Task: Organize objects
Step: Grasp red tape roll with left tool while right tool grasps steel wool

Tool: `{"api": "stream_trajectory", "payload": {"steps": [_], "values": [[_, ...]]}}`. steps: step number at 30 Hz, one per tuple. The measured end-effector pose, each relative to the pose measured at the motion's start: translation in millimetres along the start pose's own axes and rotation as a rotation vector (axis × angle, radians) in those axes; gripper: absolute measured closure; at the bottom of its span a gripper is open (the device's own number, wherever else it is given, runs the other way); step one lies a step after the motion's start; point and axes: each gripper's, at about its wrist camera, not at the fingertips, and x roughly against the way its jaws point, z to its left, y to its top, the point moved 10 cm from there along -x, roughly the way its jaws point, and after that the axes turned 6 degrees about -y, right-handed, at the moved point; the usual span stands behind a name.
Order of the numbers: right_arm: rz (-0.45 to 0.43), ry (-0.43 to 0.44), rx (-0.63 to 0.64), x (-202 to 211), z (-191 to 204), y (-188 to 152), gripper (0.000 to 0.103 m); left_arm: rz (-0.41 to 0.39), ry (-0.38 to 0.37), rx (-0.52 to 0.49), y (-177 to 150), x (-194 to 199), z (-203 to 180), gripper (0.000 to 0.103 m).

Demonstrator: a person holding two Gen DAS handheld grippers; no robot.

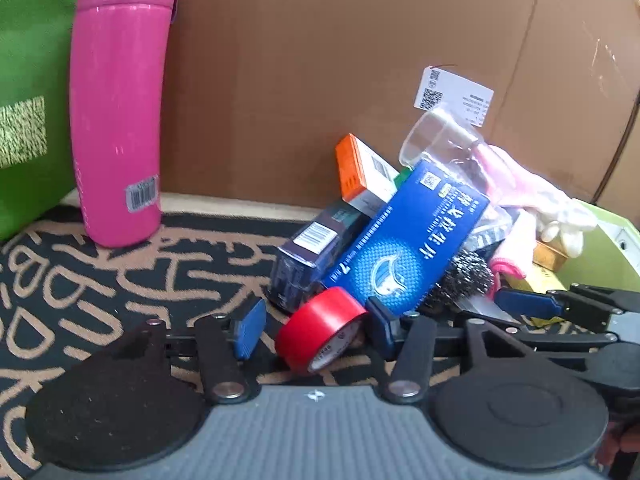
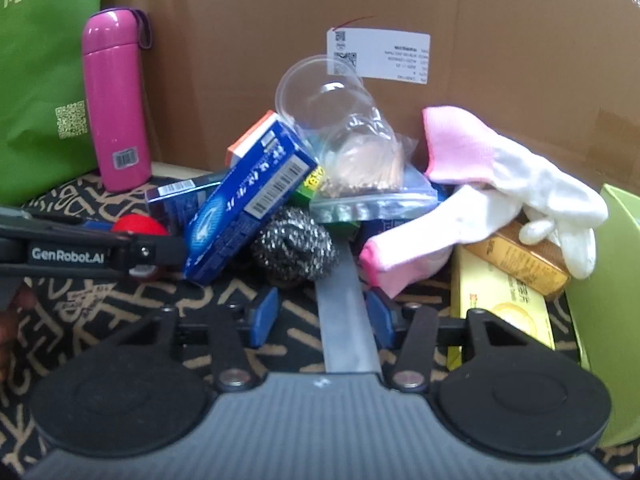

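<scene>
My left fingers [image 1: 316, 328] are spread around the red roll of tape [image 1: 320, 330] on the patterned mat. My right fingers [image 2: 320, 318] are spread around a flat grey metal strip [image 2: 348, 320], near the steel-wool scourer [image 2: 294, 248].

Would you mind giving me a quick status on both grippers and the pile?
Left gripper open around red tape roll. Right gripper open astride grey flat strip. Blue box leaning just behind tape.
</scene>
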Motion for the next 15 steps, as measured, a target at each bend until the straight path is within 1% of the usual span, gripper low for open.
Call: {"api": "stream_trajectory", "payload": {"steps": [1, 3, 5, 6, 7, 8, 10, 11, 12, 15], "values": [[-0.013, 0.014, 0.007, 1, 3, 2, 0.054, 0.003, 0.000, -0.009, 0, 0, -1, 0.050], [-0.056, 0.020, 0.045, 3, 11, 7, 0.054, 0.009, -0.022, -0.016, 0, 0, -5, 0.060], [-0.097, 0.014, 0.098, 4, 21, 14, 0.054, 0.009, -0.021, -0.034, -1, 1, -7, 0.060], [-0.110, -0.002, 0.119, 1, 24, 18, 0.054, 0.003, -0.007, -0.046, -2, -1, -8, 0.060], [-0.108, -0.014, 0.134, -5, 26, 21, 0.057, -0.002, 0.011, -0.057, -2, -2, -8, 0.060], [-0.091, -0.009, 0.139, -9, 27, 21, 0.064, 0.005, 0.021, -0.061, -3, -3, -7, 0.060], [-0.077, 0.009, 0.124, -6, 28, 18, 0.075, 0.025, -0.002, -0.055, -6, -2, -8, 0.063], [-0.081, 0.012, 0.130, 0, 27, 16, 0.077, 0.031, -0.017, -0.047, -7, 2, -9, 0.071], [-0.083, 0.020, 0.126, 8, 25, 13, 0.077, 0.036, -0.023, -0.043, -6, 2, -11, 0.085], [-0.074, 0.054, 0.085, 33, 13, 1, 0.078, 0.047, -0.074, -0.018, -11, 14, -20, 0.085]]}}
